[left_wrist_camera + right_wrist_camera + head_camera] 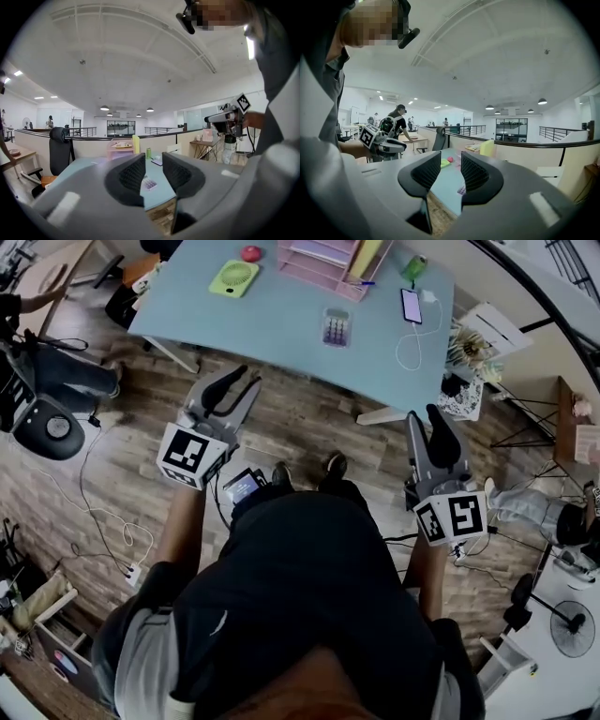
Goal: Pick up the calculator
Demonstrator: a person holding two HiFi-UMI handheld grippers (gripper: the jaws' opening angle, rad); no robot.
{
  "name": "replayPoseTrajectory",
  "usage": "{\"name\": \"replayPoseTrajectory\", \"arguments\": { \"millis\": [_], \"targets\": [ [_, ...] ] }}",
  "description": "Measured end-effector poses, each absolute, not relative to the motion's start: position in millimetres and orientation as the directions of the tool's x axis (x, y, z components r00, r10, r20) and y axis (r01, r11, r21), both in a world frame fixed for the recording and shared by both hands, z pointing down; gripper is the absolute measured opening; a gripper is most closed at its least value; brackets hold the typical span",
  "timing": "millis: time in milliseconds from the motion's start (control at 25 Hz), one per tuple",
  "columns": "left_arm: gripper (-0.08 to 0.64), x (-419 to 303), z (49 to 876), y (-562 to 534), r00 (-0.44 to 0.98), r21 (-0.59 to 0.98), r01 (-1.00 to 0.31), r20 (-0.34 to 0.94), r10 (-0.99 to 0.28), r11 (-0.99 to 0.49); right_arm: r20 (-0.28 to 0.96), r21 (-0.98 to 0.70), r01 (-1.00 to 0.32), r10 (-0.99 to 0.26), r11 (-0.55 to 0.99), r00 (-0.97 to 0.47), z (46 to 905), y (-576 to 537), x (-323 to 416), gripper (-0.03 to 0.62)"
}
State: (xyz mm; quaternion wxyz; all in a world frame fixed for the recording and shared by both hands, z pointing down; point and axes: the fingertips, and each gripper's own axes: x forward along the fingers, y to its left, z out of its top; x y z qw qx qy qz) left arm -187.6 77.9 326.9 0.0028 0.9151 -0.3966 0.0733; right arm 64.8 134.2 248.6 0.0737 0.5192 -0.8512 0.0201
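The calculator (336,327), light with purple keys, lies flat on the pale blue table (281,324), near its front edge. I stand on the wood floor, back from the table. My left gripper (246,378) is open and empty, held over the floor short of the table edge, left of the calculator. The right gripper (422,413) is also open and empty, lower and to the right of the table. In the left gripper view the calculator (149,183) shows in the gap of the left gripper (153,161), far off. The right gripper (451,161) shows the calculator (461,191) past its right pad.
On the table are a green hand fan (233,278), a small red object (251,253), a pink paper tray (323,259), a green can (414,268) and a phone (411,306) on a white cable. An office chair (42,418) and floor cables lie left.
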Motion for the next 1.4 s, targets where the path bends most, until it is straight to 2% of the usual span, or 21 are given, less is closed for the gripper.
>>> {"name": "replayPoseTrajectory", "arguments": {
  "millis": [880,1400],
  "targets": [
    [0.17,-161.6,313.0,35.8,0.411,-0.124,-0.89,0.197,-0.89,-0.438,0.095,-0.036,-0.689,-0.684,0.724,-0.723,258.3,-1.4,89.1,0.117],
    [0.17,-119.3,314.2,21.2,0.319,-0.155,-0.92,0.236,-0.918,-0.36,0.077,-0.087,-0.61,-0.606,0.787,-0.792,275.7,-38.0,123.8,0.117]
  ]
}}
